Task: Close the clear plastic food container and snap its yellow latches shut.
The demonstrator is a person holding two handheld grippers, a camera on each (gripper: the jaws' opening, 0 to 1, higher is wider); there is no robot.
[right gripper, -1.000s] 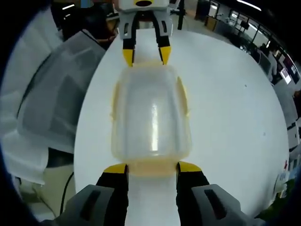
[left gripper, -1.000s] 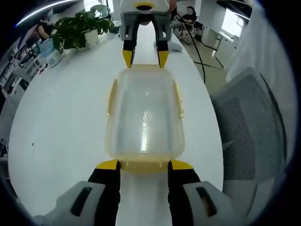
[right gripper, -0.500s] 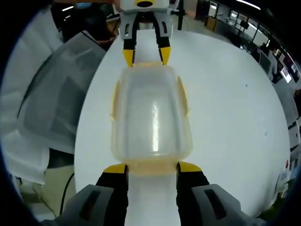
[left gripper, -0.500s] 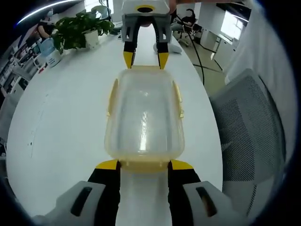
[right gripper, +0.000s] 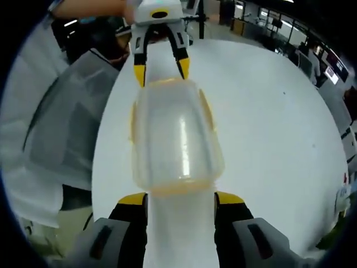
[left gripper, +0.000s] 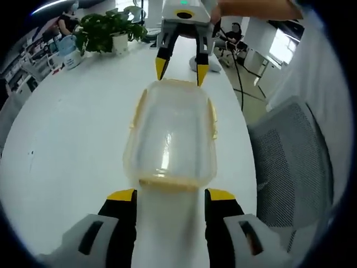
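Note:
The clear plastic container (left gripper: 172, 131) lies lengthwise on the white table (left gripper: 67, 139) with its lid on. Yellow latches (left gripper: 213, 120) run along its long sides, and a yellow strip (left gripper: 167, 181) marks the near end. My left gripper (left gripper: 171, 196) is open, its yellow tips just short of that end and not touching it. At the far end my right gripper (left gripper: 181, 72) is open too, tips beside the container's corners. In the right gripper view the container (right gripper: 175, 139) sits between my right gripper (right gripper: 181, 199) and the left gripper (right gripper: 160, 72).
A grey mesh chair (left gripper: 290, 162) stands close to the table's edge and appears again as the chair (right gripper: 61, 134). A potted plant (left gripper: 109, 28) and small items sit at the table's far end. A person's hand (left gripper: 251, 6) holds the far gripper. Office desks lie beyond.
Both grippers have drawn back a little from the container's ends; their tips no longer flank the end latches. Both views have tilted with the hands. The container stays put.

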